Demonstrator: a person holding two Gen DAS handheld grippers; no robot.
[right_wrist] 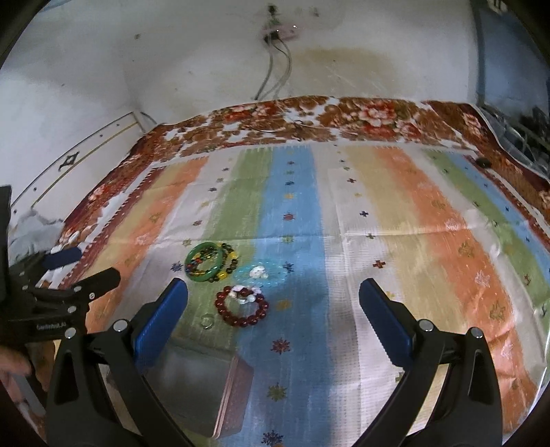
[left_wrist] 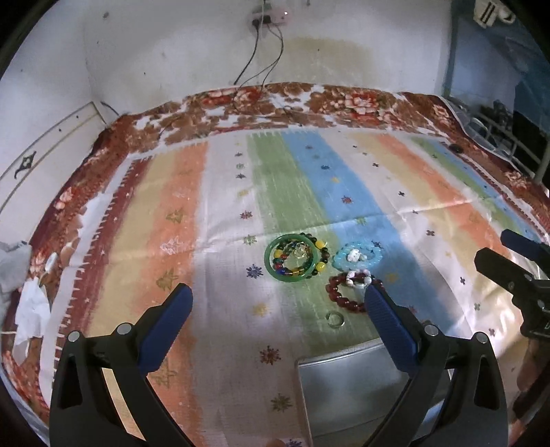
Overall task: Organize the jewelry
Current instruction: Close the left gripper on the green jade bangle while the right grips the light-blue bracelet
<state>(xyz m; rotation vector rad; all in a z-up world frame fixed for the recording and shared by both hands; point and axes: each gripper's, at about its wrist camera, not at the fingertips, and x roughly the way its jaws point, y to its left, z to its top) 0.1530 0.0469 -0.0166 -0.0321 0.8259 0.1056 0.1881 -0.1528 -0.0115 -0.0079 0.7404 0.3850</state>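
Still untouched, the dark red beaded bracelet (right_wrist: 241,307), green glass bangle (right_wrist: 202,262) and small silver ring (right_wrist: 207,322) lie clustered on the striped cloth (right_wrist: 412,240) beyond the grey metal tin (right_wrist: 192,381). Both the left gripper (left_wrist: 278,302) and right gripper (right_wrist: 273,299) gape wide, empty. The thin ring could skid from a pinch.

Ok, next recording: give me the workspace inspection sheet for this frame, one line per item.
Surface: striped cloth over a floral blanket.
Job's things: green bangle around mixed beads; light blue bracelet; dark red bead bracelet; small ring; metal box, near edge.
Clutter: crumpled white paper, left edge.
Grippers: left gripper open, empty; right gripper open, empty.
Cables: two hang from the wall socket onto the blanket.
Surroundings: stained white wall; dark rack, far right.
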